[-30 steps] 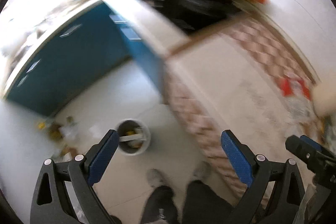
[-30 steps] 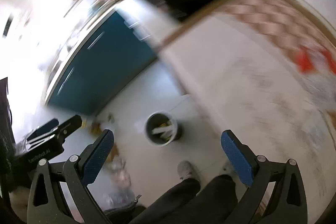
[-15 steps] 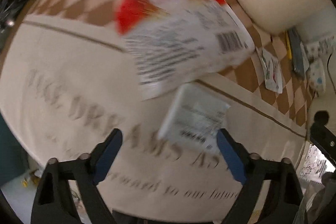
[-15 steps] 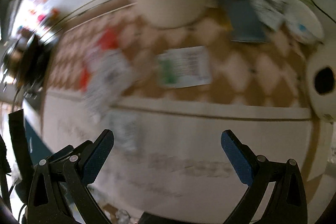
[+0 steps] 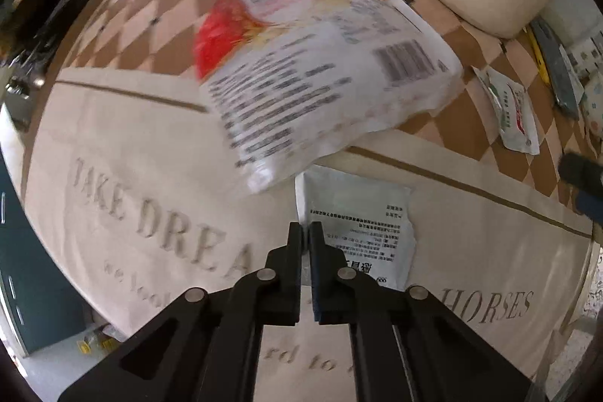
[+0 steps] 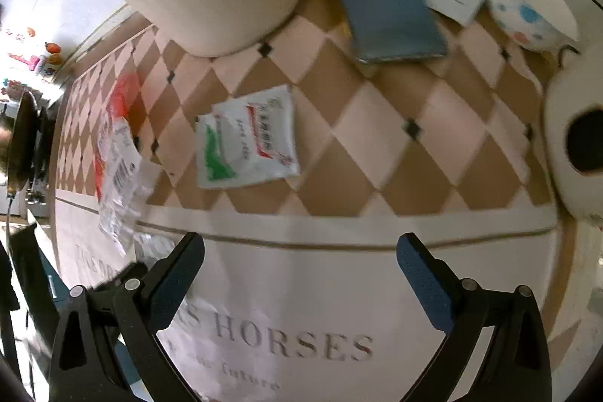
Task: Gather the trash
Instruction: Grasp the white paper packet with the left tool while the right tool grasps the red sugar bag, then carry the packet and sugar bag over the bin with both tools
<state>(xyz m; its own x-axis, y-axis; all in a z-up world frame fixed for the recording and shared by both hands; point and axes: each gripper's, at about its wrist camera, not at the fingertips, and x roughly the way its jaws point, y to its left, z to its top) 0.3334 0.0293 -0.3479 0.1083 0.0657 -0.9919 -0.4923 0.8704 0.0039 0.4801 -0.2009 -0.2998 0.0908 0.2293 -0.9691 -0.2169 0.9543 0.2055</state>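
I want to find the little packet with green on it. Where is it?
In the right wrist view, the green-and-white sachet lies flat on the checkered tablecloth, between the big red-and-white bag and the toilet roll.

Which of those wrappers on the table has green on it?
The small white sachet lying alone on the checkered cloth: it has a green patch. The big bag is red and white; the flat packet shows only black print.

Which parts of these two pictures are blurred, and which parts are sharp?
Left wrist view: the red and white bag is smeared by motion, while the left gripper and the small white packet look sharp. Right wrist view: the green and red sachet is slightly soft, and the right gripper is sharp. Both views bend straight lines.
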